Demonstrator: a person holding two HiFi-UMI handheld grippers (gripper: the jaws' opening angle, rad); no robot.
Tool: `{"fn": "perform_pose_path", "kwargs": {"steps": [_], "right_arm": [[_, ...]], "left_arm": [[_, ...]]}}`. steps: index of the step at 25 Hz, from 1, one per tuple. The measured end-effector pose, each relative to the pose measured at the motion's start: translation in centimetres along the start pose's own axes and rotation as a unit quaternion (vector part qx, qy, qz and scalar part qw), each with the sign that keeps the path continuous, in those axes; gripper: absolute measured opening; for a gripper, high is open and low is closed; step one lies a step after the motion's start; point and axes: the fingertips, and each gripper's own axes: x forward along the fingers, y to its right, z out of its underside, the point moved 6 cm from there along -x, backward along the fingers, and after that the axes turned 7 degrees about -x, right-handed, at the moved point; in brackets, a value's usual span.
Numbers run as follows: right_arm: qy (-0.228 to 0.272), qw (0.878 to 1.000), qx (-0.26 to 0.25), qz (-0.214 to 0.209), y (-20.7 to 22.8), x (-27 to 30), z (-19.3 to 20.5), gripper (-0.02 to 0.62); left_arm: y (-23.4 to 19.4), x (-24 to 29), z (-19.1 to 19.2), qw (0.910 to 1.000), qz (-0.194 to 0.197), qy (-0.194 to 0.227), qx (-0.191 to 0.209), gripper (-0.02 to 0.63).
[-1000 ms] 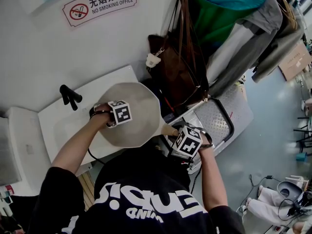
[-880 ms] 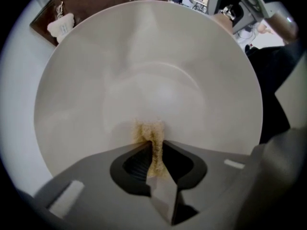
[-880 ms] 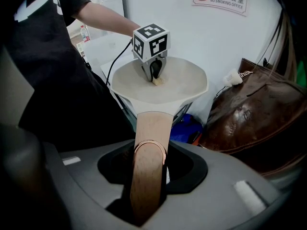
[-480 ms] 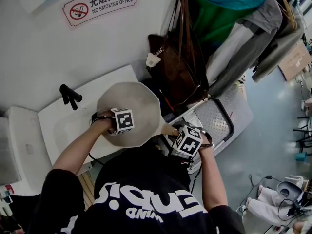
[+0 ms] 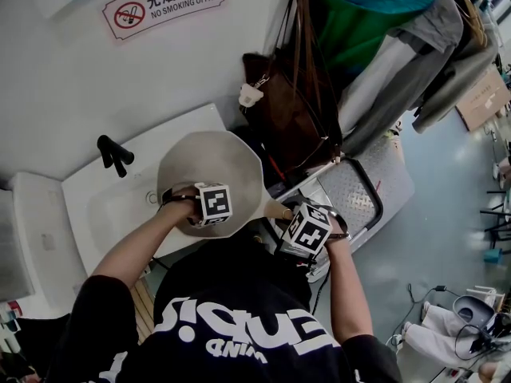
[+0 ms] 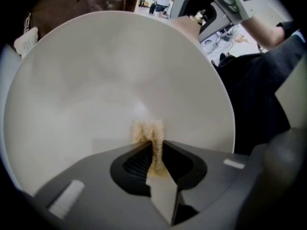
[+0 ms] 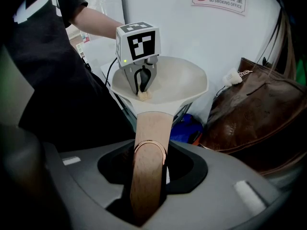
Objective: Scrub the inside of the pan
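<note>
Your left gripper (image 6: pixel 153 157) is closed on a tan scrubber (image 6: pixel 147 131) and presses it against the pan's (image 6: pixel 96 80) inner surface near the middle. Your right gripper (image 7: pixel 149 174) clamps the wooden handle (image 7: pixel 152 128), holding the pan over the sink's (image 5: pixel 96 206) end. The pale inside shows no dirt. Scrubbing seems under way, with how much remains unclear.

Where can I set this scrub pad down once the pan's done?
Bare room: the white sink basin, between the black faucet and the pan, and the sink's back rim to the right of the faucet. Crowded: right of the pan, the brown bag and hanging clothes press close.
</note>
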Motion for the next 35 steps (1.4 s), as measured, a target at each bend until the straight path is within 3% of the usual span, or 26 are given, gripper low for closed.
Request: {"fn": "perform_pose_path", "kwargs": {"steps": [4, 11, 18, 26, 35], "right_arm": [[0.000, 1.000, 0.000, 0.002, 0.0, 0.0, 0.0, 0.160], [0.000, 1.000, 0.004, 0.003, -0.3, 0.0, 0.0, 0.161], [0.002, 1.000, 0.008, 0.006, -0.6, 0.1, -0.1, 0.160], [0.008, 1.000, 0.012, 0.008, -0.9, 0.1, -0.1, 0.161], [0.009, 1.000, 0.014, 0.006, -0.9, 0.2, 0.0, 0.161]], "left_arm": [[0.4, -0.1, -1.9, 0.9997, 0.002, 0.023, -0.001, 0.064], [-0.6, -0.3, -5.1, 0.9963, -0.028, 0.081, 0.004, 0.064], [-3.2, -1.9, -7.0, 0.9868, -0.083, 0.138, -0.018, 0.066], [-6.4, -2.8, -5.7, 0.9771, -0.143, 0.149, -0.051, 0.067], [-9.2, -3.3, -2.4, 0.9720, -0.159, 0.142, -0.098, 0.067]]}}
